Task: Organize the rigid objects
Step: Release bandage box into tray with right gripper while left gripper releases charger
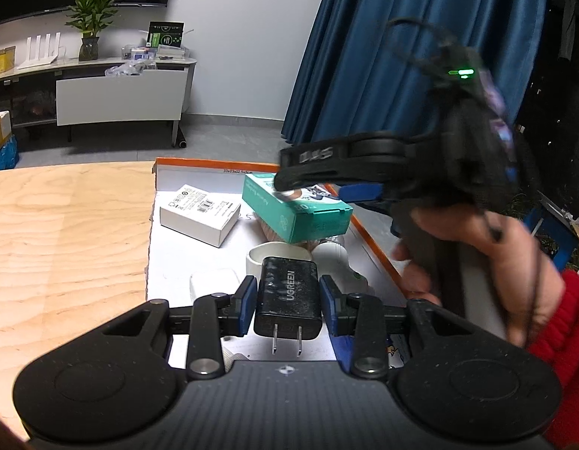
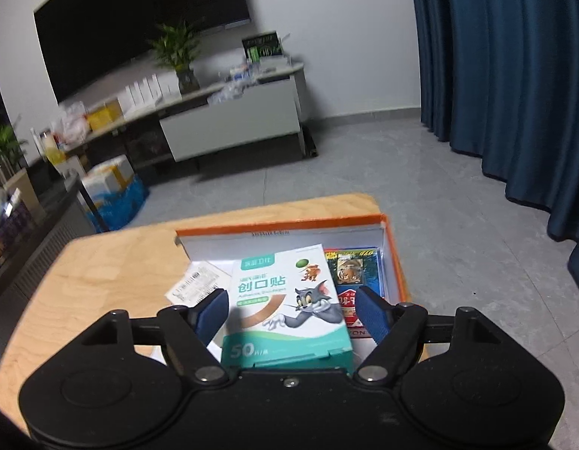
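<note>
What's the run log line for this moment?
left tool: shut on charger | right tool: open around bandage box | tray: holds boxes

A light wood-grain table (image 1: pixel 64 232) fills the left half of the left wrist view, its surface bare there. At its right part lies a shallow, white-lined tray with an orange rim (image 1: pixel 214 165), reaching from the frame's centre toward the right edge. In the right wrist view the same table (image 2: pixel 113 262) shows a rounded far corner at mid-frame, with the tray (image 2: pixel 282 224) against its right end. Grey tiled floor (image 2: pixel 458 225) lies beyond.
</note>
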A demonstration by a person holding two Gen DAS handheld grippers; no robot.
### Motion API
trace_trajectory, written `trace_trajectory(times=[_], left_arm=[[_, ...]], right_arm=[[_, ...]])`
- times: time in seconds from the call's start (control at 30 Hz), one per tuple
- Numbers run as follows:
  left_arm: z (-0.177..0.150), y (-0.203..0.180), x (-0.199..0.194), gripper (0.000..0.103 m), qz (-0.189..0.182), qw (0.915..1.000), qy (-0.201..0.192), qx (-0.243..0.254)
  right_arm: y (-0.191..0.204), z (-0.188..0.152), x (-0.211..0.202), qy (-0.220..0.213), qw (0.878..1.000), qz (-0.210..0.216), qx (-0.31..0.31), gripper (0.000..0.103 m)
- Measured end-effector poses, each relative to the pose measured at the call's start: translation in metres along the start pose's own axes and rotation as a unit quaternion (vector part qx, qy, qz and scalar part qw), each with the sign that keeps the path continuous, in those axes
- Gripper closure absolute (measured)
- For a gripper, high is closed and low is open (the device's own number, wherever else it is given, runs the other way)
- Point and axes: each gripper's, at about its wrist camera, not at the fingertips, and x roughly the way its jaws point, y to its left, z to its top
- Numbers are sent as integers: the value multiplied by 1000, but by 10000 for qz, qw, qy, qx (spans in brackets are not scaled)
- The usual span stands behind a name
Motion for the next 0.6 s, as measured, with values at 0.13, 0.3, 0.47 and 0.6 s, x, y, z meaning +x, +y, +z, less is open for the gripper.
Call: trace_trajectory(times=[0.13, 0.3, 0.47, 0.6], left_arm=[[-1, -4, 2, 67, -5, 10000, 43, 43], [-3, -11, 8, 67, -30, 9999, 137, 63], [-4, -22, 11, 65, 14, 9996, 227, 174], [-3, -30, -1, 36, 203, 9993, 156, 259]], right_arm=[[-7, -3, -43, -436, 9990, -77, 110, 14], [-9, -12, -89, -814, 9965, -48, 163, 9], [-5, -27, -112, -865, 9960, -202, 106, 8], [0, -40, -126, -868, 9957, -319, -60, 8]])
